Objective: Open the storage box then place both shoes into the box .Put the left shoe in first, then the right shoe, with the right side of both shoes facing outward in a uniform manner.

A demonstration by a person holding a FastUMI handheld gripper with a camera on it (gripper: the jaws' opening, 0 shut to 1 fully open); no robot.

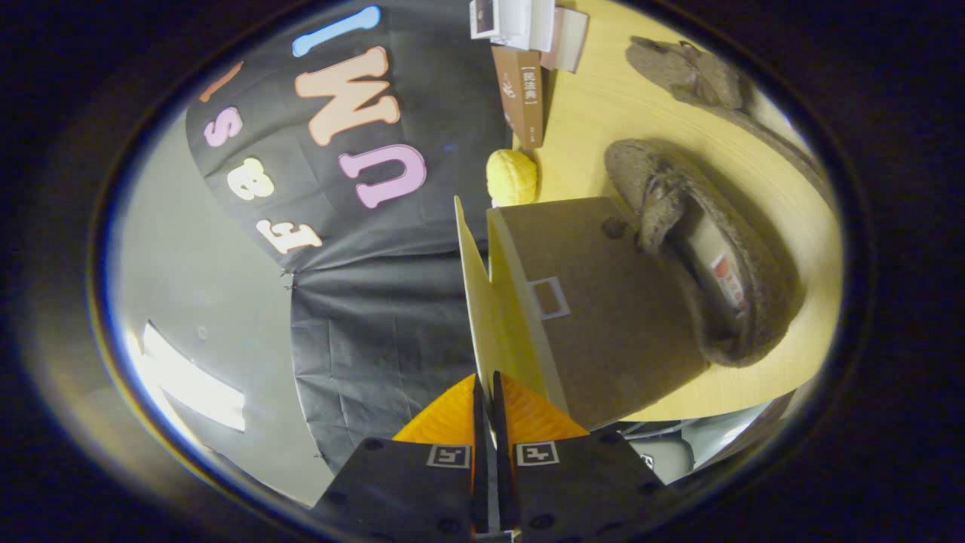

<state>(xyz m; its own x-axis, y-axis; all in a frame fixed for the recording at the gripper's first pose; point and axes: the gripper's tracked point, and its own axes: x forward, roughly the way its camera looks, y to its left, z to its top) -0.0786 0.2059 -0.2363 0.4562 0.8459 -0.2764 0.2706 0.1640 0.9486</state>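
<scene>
Gripper view: gripper [486,392] closed on thin yellow flap [482,317] of brown cardboard storage box [603,309] just ahead. Two grey-brown woven shoes, near [701,256] and far [690,72], lay beyond on pale wooden surface [595,113].

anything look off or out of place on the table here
Nothing looks damaged or spilled. The box has its lid lifted, pinched edge-on by the gripper. Both shoes lie outside the box on the table, not yet packed.
</scene>
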